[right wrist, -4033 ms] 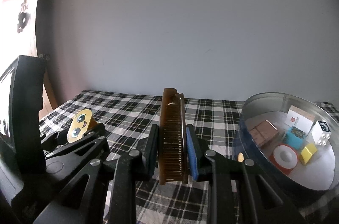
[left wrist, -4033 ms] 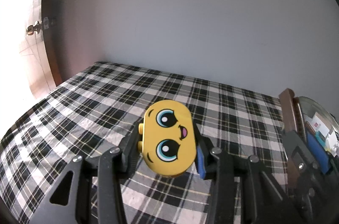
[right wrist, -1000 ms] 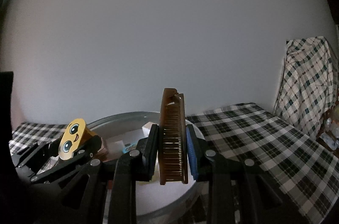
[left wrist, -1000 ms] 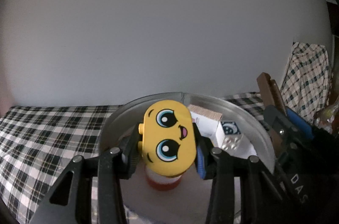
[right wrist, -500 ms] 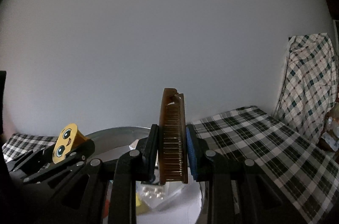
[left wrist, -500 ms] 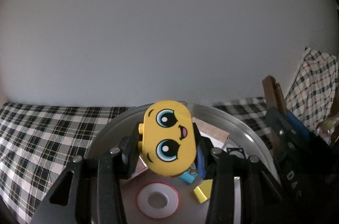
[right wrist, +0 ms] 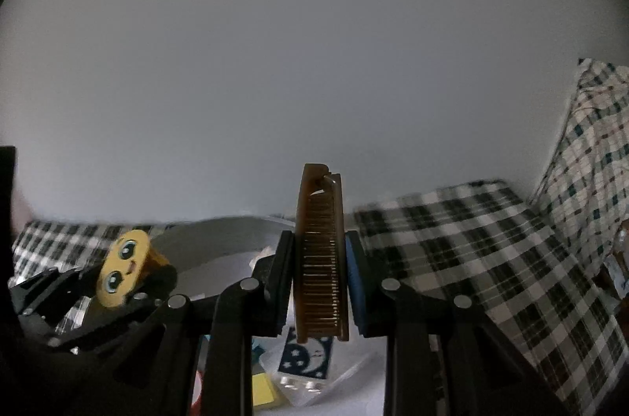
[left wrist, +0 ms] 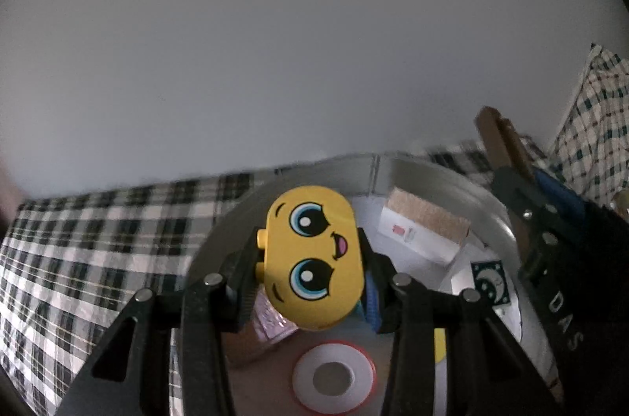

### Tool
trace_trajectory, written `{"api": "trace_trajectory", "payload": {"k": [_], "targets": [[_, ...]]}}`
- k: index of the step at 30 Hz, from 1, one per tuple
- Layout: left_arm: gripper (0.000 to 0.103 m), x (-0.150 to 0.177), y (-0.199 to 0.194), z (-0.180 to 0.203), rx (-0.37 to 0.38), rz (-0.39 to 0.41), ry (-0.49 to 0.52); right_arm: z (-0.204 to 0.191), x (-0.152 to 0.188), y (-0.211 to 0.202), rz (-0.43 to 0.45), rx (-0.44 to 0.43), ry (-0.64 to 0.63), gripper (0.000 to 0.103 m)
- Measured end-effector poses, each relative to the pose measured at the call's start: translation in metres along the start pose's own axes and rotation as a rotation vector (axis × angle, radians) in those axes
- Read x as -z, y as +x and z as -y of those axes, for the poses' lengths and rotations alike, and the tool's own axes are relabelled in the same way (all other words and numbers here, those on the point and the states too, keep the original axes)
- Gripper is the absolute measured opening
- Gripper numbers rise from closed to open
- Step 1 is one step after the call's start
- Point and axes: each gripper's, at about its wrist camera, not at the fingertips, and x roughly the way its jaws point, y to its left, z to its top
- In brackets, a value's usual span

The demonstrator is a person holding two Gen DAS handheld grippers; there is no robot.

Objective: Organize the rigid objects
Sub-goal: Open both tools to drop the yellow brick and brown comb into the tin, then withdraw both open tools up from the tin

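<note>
My left gripper (left wrist: 310,282) is shut on a yellow toy block with a cartoon face (left wrist: 312,260) and holds it over the round metal tin (left wrist: 424,168). My right gripper (right wrist: 320,278) is shut on a brown comb (right wrist: 322,258), held upright over the tin's right part (right wrist: 220,231). The yellow block also shows at the left in the right wrist view (right wrist: 122,266). The comb shows at the right in the left wrist view (left wrist: 499,140).
Inside the tin lie a red-and-white ring (left wrist: 334,378), a white and tan box (left wrist: 424,227), a white block with a moon print (left wrist: 489,282), a pinkish box (left wrist: 271,317) and a small yellow block (right wrist: 261,390). A checked cloth (left wrist: 86,247) covers the table.
Both grippers have moved over the tin, then lower and closer to its contents. Both holds are unchanged.
</note>
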Motion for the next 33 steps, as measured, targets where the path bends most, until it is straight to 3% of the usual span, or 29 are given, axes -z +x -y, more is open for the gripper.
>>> {"api": "trace_trajectory", "payload": {"k": [4,9,11,12,14,15,16,20,26,30,33], "targets": [[0.043,0.001,0.003,0.000,0.004,-0.033,0.005,-0.002,0.005,0.008,-0.066,-0.041,0.017,0.028],[0.062,0.000,0.005,0.005,-0.025,-0.038,0.033,0.002,0.010,0.014,-0.107,-0.066,0.049,0.028],[0.101,-0.001,0.009,0.002,-0.027,-0.066,0.029,0.004,0.010,0.014,-0.103,-0.079,0.060,0.028],[0.102,-0.001,0.008,0.002,-0.017,-0.063,0.029,0.007,0.009,0.015,-0.093,-0.103,0.073,0.028],[0.102,-0.001,0.005,0.003,-0.020,-0.050,0.031,0.010,0.008,0.015,-0.099,-0.171,0.104,0.047],[0.102,0.000,0.005,0.004,-0.032,-0.057,0.037,0.011,0.007,0.016,-0.119,-0.208,0.117,0.077],[0.102,0.000,0.007,0.006,-0.038,-0.070,0.049,0.011,0.008,0.016,-0.125,-0.227,0.122,0.095],[0.102,0.000,0.008,0.003,-0.022,-0.081,0.037,0.017,0.008,0.004,-0.068,-0.247,0.132,0.096],[0.102,0.007,0.001,0.001,0.006,-0.075,-0.013,0.051,0.017,-0.019,0.069,-0.283,0.358,0.095],[0.102,0.016,-0.019,0.005,-0.047,0.026,-0.002,0.060,0.023,-0.025,0.130,-0.241,0.451,0.095],[0.102,0.021,-0.034,0.006,-0.084,0.117,0.000,0.056,0.026,-0.030,0.169,-0.177,0.416,0.096]]}}
